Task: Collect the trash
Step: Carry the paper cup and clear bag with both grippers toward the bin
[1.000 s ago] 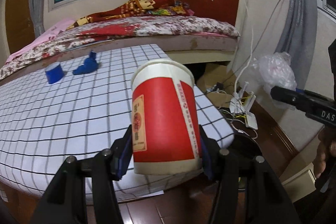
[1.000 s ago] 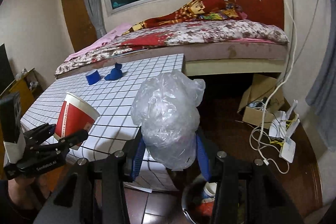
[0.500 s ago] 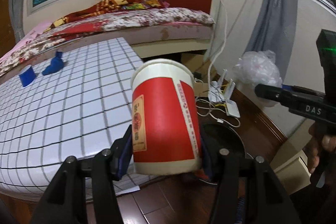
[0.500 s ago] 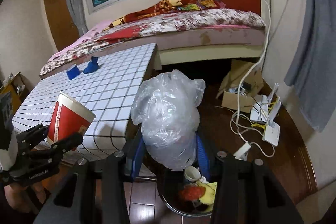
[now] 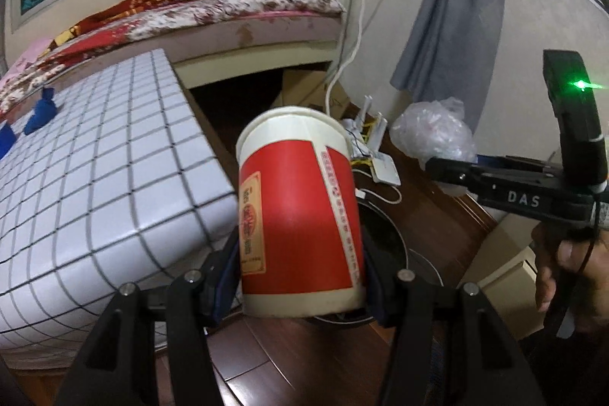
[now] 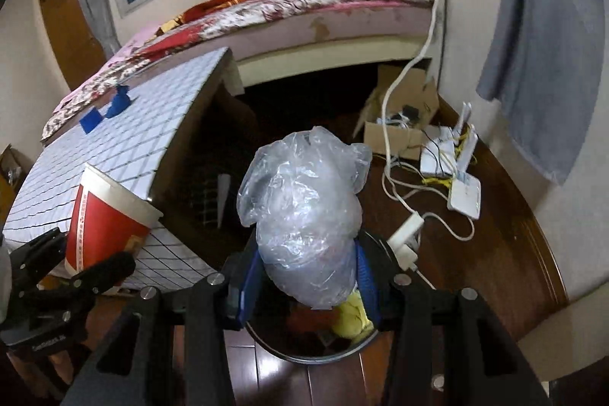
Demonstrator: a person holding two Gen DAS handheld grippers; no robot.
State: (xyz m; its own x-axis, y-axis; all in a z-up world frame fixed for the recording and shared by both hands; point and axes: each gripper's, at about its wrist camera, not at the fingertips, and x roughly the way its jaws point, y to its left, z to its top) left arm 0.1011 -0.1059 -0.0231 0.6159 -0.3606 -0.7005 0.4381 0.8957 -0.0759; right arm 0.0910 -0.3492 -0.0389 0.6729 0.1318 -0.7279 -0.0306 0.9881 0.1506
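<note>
A checked tablecloth (image 5: 95, 177) and dark wood floor (image 6: 475, 253) are seen. The left gripper (image 5: 300, 273) is clamped on a red paper cup (image 5: 297, 215); the right gripper (image 6: 308, 276) is clamped on a crumpled plastic bag (image 6: 304, 215). Only the right view shows trash inside the bin (image 6: 304, 354) at 6 o'clock.

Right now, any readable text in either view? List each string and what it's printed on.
"DAS" – white letters on the black body of the right hand-held gripper, seen from the left wrist view.
Vertical print on the tan label and along the white seam strip of the red paper cup: too blurred to read.
Small white lettering on the body of the left hand-held gripper, seen from the right wrist view: too blurred to read.
</note>
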